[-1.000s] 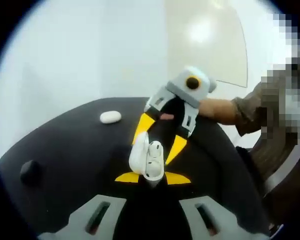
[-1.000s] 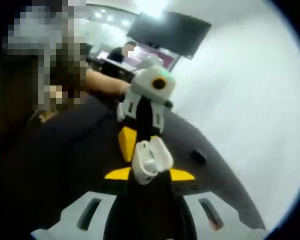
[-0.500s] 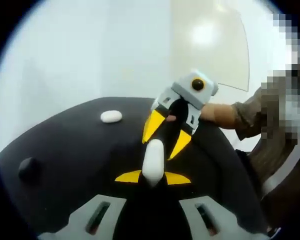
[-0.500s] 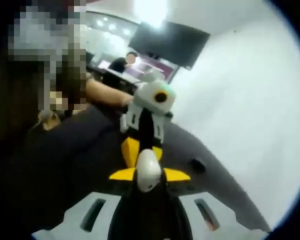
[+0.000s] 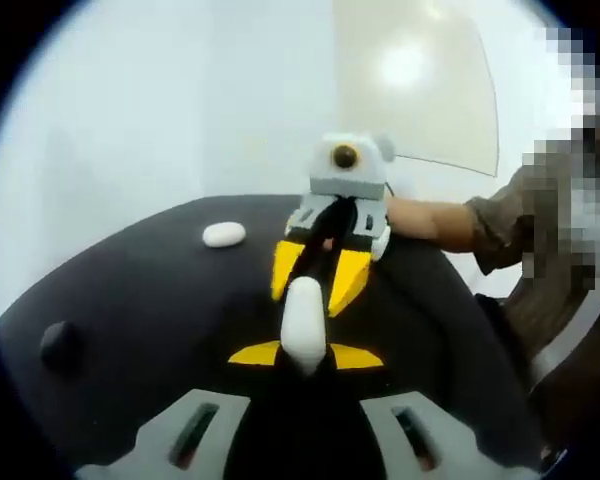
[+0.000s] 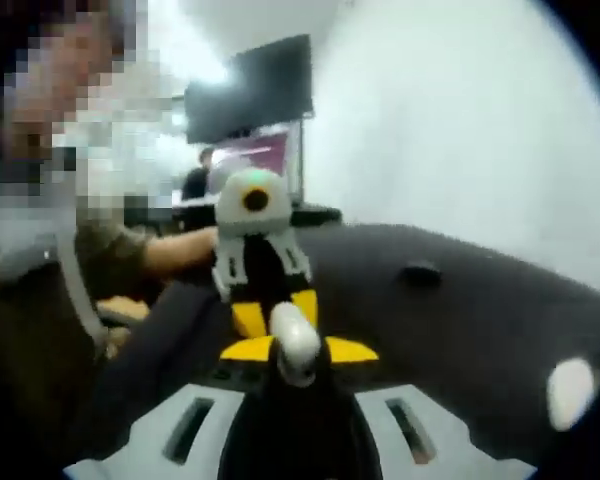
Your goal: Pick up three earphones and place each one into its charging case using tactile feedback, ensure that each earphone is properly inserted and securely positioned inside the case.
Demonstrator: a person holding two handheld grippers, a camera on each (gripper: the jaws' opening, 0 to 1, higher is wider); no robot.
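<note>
Left gripper view: the left gripper (image 5: 305, 358) has its yellow-tipped jaws drawn together on a white charging case (image 5: 303, 322), lid shut, standing upright out of the tips over the black table (image 5: 150, 300). Directly beyond the case, facing this way, the right gripper (image 5: 320, 275) reaches in from the far side; its yellow fingertips (image 5: 286, 268) sit to either side of the case's upper end, very close, though contact cannot be told. A person's hand (image 5: 420, 218) and brown sleeve (image 5: 505, 225) hold that gripper from the right. A second white case (image 5: 223, 234) lies flat on the table well to the left and farther off, and a small black case (image 5: 60, 343) sits near the left edge of the table, well apart from both grippers. Right gripper view: the right gripper (image 6: 298, 352) has its jaws nearly shut about the same white charging case (image 6: 294, 340), which shows as a rounded white lump at the tips. The left gripper (image 6: 272, 318) stands just behind the case, its yellow tips (image 6: 248, 319) hard against it. The small black case (image 6: 420, 271) rests on the table to the right and beyond; the other white case (image 6: 572, 390) lies blurred at the right edge.
</note>
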